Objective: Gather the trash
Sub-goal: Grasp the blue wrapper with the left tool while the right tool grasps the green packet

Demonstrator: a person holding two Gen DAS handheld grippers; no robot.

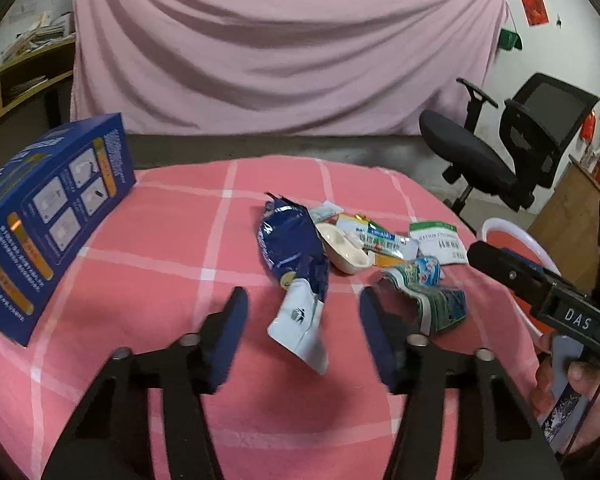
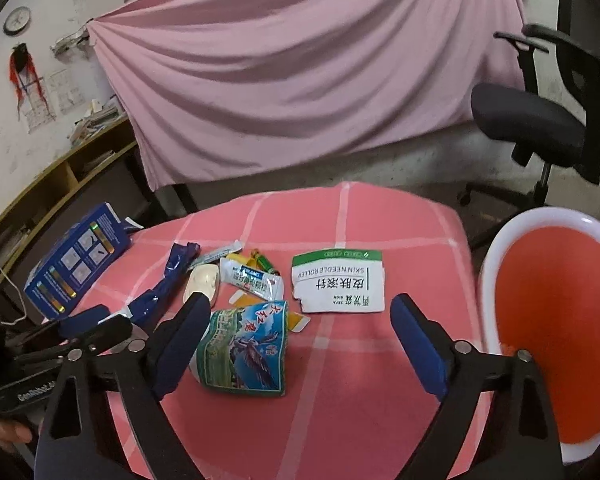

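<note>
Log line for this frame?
left gripper: open over dark blue wrapper | right gripper: open over green pouch | bin: beside table

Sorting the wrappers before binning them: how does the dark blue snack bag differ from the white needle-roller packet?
The dark blue snack bag is long, crumpled and glossy; the white needle-roller packet is squarish, flat and matte. The bag is blue with a white end; the packet is white with a green band. Both lie on the pink checked cloth.

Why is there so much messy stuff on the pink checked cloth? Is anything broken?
Empty wrappers lie scattered mid-table instead of in the orange bin: a crumpled dark blue bag, a green pouch torn open, and a white packet with a ragged corner. The blue box leans with its flap open. Nothing looks spilled.
</note>
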